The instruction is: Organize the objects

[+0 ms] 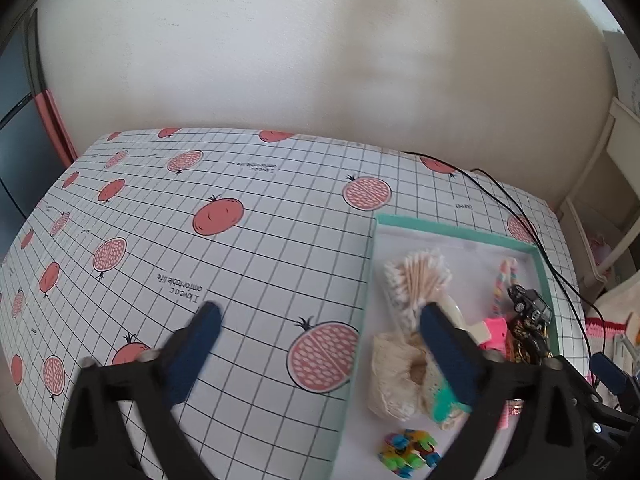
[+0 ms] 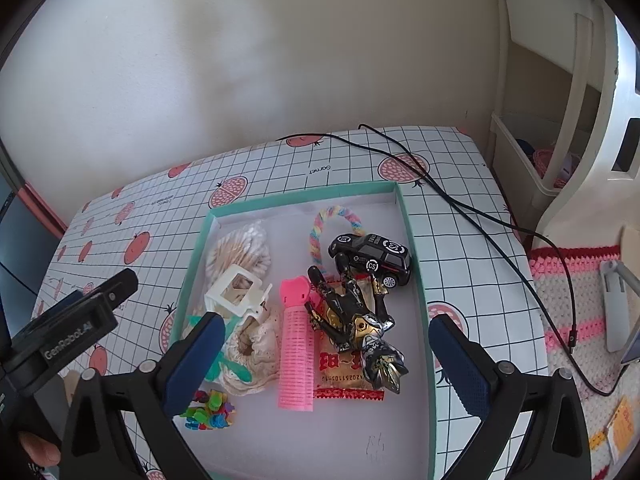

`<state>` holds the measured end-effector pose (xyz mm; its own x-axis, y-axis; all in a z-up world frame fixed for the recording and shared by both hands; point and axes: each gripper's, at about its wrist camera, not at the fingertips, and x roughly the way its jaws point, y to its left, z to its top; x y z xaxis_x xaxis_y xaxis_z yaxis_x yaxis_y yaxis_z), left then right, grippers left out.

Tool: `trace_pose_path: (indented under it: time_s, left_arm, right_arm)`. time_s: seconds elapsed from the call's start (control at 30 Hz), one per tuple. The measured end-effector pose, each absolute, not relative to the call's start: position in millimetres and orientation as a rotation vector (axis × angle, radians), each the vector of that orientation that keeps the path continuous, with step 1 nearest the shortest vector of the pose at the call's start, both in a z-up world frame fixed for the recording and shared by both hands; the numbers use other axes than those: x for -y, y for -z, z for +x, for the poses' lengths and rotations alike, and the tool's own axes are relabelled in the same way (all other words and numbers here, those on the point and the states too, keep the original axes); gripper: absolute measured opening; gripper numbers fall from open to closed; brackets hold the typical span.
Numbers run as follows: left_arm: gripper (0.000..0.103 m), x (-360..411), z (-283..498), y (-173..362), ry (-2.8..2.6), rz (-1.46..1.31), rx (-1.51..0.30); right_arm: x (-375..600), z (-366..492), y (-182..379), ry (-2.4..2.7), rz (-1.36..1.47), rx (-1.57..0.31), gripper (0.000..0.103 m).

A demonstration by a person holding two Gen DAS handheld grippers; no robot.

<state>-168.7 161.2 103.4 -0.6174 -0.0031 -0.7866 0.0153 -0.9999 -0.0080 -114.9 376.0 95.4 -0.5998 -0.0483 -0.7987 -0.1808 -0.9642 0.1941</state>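
Note:
A teal-rimmed white tray (image 2: 416,264) holds a pink hair roller (image 2: 296,348), a black-and-gold action figure (image 2: 356,320), a black toy car (image 2: 370,258), a red snack packet (image 2: 344,378), a pastel rope ring (image 2: 320,232), a white clip (image 2: 236,292), bagged cotton swabs (image 2: 240,248), a cream scrunchie (image 2: 252,354) and colourful small clips (image 2: 210,404). My right gripper (image 2: 326,338) hangs open above the roller and figure, gripping nothing. My left gripper (image 1: 320,320) is open too, straddling the tray's (image 1: 452,231) left rim, one finger over the scrunchie (image 1: 400,380).
The table wears a white grid cloth (image 1: 260,264) printed with pomegranates. A black cable (image 2: 480,216) runs past the tray's right side. White shelving (image 2: 560,120) and a pink crocheted mat (image 2: 568,300) lie to the right. A hand (image 2: 36,448) holds the left gripper's housing (image 2: 80,320).

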Motion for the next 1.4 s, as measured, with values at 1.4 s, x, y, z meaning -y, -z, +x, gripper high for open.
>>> trace_pose_path:
  time_s: [1.4]
  left_arm:
    - [0.102, -82.3, -122.7, -148.8, 2.963, 1.267, -0.007]
  right_arm:
    - [-311.1, -66.7, -140.9, -2.616, -1.222, -0.138, 0.103]
